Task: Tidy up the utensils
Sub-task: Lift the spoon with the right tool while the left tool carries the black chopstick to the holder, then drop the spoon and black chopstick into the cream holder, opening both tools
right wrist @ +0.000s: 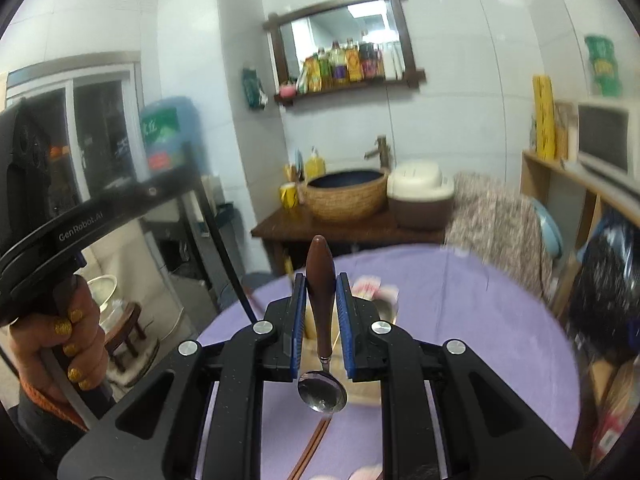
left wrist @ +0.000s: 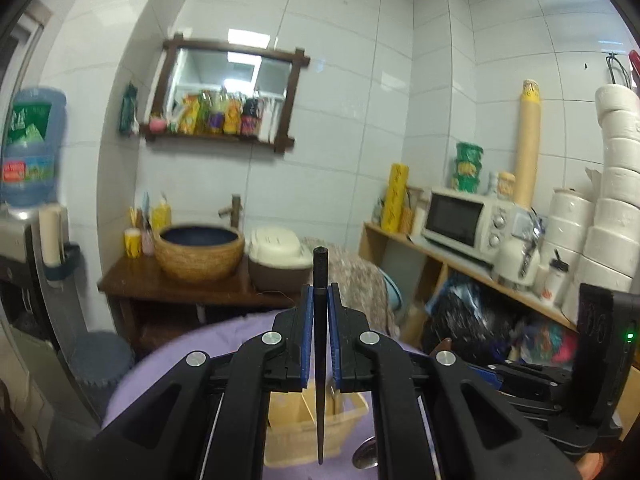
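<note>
The left gripper [left wrist: 320,300] pinched a black chopstick [left wrist: 320,360] upright and the right gripper [right wrist: 320,300] a wooden-handled spoon [right wrist: 322,312], both held above the near divided organizer [left wrist: 316,424], apparently for sorting.

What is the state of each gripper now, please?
Left gripper: closed on a thin black tapered chopstick.
Right gripper: closed on a metal spoon with brown wooden handle.

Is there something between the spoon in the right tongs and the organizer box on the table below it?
Nothing visible blocks it. The right tongs hold the spoon bowl-down above the beige organizer box on the purple tablecloth. Only open air lies between them.
</note>
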Action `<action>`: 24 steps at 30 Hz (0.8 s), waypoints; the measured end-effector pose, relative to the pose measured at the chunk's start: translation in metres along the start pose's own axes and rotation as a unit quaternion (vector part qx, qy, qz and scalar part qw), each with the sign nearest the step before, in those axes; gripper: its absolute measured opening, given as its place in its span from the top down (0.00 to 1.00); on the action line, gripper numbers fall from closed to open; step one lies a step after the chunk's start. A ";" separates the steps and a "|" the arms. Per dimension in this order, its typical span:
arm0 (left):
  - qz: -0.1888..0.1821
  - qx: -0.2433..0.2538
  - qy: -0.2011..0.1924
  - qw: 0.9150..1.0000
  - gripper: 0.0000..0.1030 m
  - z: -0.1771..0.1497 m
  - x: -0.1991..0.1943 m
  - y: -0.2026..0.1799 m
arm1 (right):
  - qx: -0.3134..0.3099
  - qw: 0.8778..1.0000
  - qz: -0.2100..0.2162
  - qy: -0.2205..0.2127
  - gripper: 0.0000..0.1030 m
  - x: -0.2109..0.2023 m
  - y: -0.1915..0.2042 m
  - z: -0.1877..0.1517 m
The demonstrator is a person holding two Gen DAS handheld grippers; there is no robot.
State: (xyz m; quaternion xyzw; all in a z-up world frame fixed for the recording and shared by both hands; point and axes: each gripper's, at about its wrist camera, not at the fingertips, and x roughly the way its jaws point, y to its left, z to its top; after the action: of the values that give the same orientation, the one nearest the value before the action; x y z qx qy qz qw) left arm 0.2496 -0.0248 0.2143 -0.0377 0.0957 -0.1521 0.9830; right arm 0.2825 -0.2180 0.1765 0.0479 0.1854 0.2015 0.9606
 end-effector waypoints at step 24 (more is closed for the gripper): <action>0.081 0.027 0.110 0.990 0.92 -0.108 0.101 -0.001 | 0.018 0.996 -0.049 0.070 0.84 0.111 -0.043 -0.065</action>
State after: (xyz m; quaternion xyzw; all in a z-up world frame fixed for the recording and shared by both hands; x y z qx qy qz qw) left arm 0.3220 -0.0613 0.0912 0.0134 0.2020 -0.0776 0.9762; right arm 0.3682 -0.2110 0.0713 0.0418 0.2582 0.1536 0.9529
